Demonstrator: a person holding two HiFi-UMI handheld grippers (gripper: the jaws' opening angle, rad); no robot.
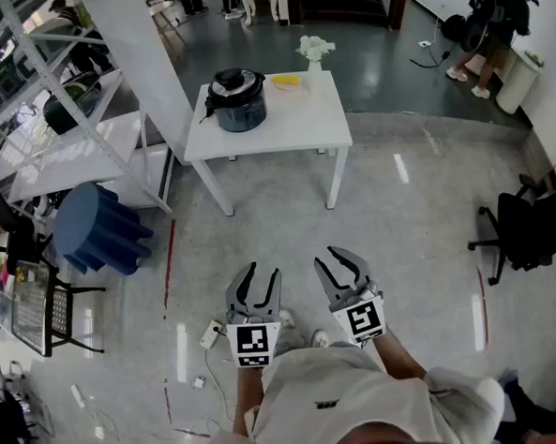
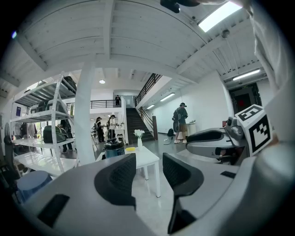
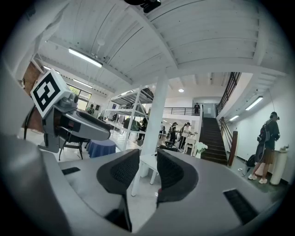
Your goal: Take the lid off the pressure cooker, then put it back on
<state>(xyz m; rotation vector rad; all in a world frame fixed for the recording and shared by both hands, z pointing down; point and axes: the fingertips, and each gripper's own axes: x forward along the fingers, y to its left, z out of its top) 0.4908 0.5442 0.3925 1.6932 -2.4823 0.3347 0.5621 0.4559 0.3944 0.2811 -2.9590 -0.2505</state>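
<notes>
Two grippers, left gripper (image 1: 263, 272) and right gripper (image 1: 328, 260), are hanging clenched and empty. The pressure cooker (image 1: 240, 100) is sitting lidded on the table (image 1: 301, 130) at 12 o'clock. Looks like it's still approach time, so I'd be walking up next.

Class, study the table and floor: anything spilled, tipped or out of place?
Nothing is spilled or tipped. The pressure cooker stands upright on the white table, lid on. Only a power strip lies on the floor by the person's feet.
</notes>
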